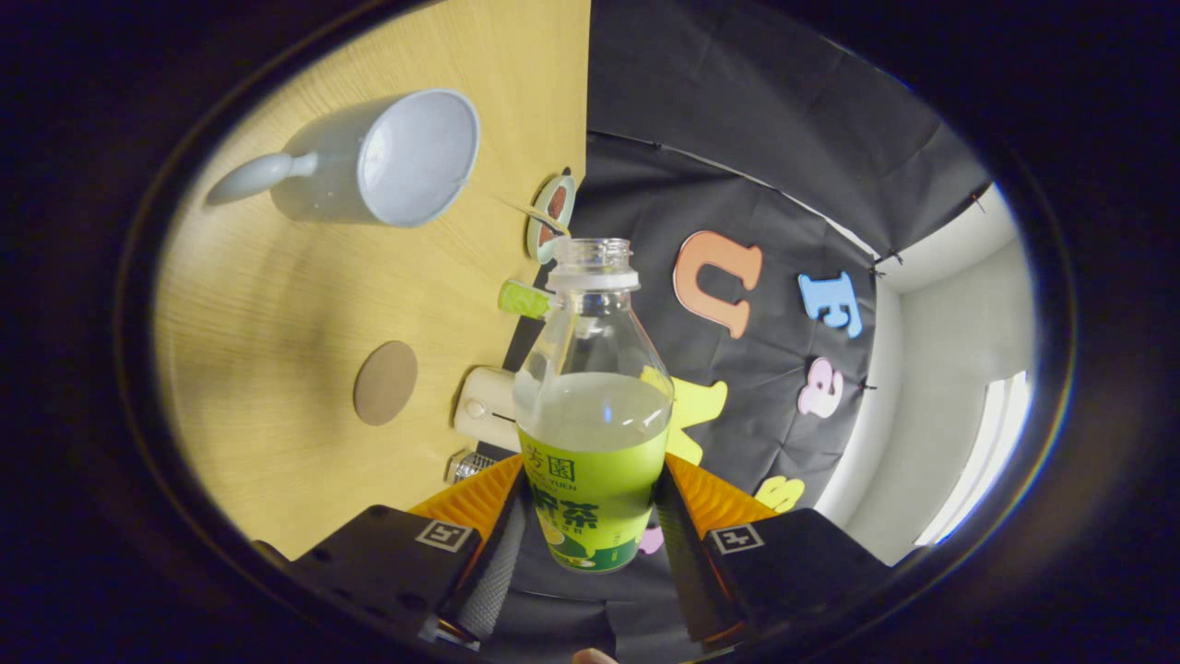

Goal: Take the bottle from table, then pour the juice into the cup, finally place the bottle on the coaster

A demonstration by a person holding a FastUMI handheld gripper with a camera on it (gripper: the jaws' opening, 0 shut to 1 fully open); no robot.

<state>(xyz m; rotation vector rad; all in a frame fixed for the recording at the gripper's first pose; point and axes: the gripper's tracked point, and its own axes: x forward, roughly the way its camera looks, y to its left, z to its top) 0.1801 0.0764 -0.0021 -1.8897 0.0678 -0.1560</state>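
Observation:
My gripper [590,503] is shut on a clear bottle [592,406] with a green label, both fingers pressing on its lower body. The bottle has no cap on its open neck and holds pale juice to about half its height. The whole view is rolled sideways, so the wooden table [277,323] stands like a wall beside the bottle. A pale grey cup [387,161] with a handle sits on the table beyond the bottle's mouth, its opening showing and looking dry inside. A round brown coaster [385,383] lies flat on the table, nearer the fingers than the cup.
Along the table's far edge lie a round avocado-shaped piece [551,219], a small green item [524,299], a cream box [486,406] and a small metal item [468,466]. The black cloth wall rises behind them, with a white wall and a bright window further off.

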